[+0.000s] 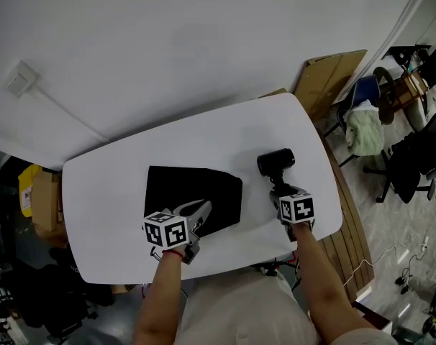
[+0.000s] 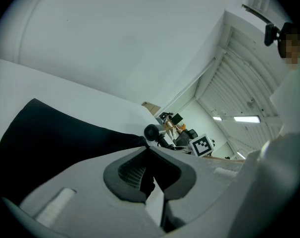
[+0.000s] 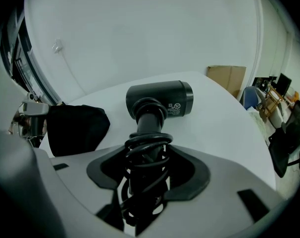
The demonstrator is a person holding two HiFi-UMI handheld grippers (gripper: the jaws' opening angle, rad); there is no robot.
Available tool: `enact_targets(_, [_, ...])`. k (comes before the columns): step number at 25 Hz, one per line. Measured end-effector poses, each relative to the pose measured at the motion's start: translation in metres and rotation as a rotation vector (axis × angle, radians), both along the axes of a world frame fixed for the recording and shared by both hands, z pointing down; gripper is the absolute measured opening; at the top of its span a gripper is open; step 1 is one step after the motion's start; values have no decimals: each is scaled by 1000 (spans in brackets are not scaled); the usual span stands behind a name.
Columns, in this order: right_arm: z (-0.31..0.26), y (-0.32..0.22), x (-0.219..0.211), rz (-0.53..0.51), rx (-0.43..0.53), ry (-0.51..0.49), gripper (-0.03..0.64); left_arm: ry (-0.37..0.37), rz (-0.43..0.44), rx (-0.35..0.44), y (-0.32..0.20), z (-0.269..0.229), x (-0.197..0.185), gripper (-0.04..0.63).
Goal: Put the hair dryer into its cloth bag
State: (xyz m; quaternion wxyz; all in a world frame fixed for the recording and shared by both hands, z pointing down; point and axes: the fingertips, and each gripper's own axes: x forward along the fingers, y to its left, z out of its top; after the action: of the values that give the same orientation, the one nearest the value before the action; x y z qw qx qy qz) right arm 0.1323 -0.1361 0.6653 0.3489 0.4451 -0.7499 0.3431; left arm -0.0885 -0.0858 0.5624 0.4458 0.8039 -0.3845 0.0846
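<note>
The white desk carries both task items. The cloth bag is found lying flat at the centre-left of the desk. It is black, matt and roughly rectangular, and its near edge is slanted. The left gripper is placed over that near edge. In the left gripper view its jaws are seen brought together, with a fold of the black cloth pinched between them.

To the right of the bag and apart from it, the hair dryer is laid on its side on the desk. It is black, with a short cylindrical barrel and a straight handle. A small printed label is noted on the barrel. A black cord is wound in coils round the handle. The right gripper is set over the handle, and its widely spaced jaws are closed on the cord-wrapped handle.
</note>
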Motion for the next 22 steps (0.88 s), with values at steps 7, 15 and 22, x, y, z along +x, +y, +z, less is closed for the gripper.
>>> enact_targets(7, [-2, 15, -3, -39, 17, -43, 229, -9, -11, -4, 1, 1, -2, 25])
enact_targets(15, [-20, 31, -16, -147, 82, -90, 229, -8, -24, -11, 4, 3, 0, 25])
enact_targets(22, [-31, 47, -30, -246, 88, -89, 229, -10, -34, -13, 3, 4, 2, 25])
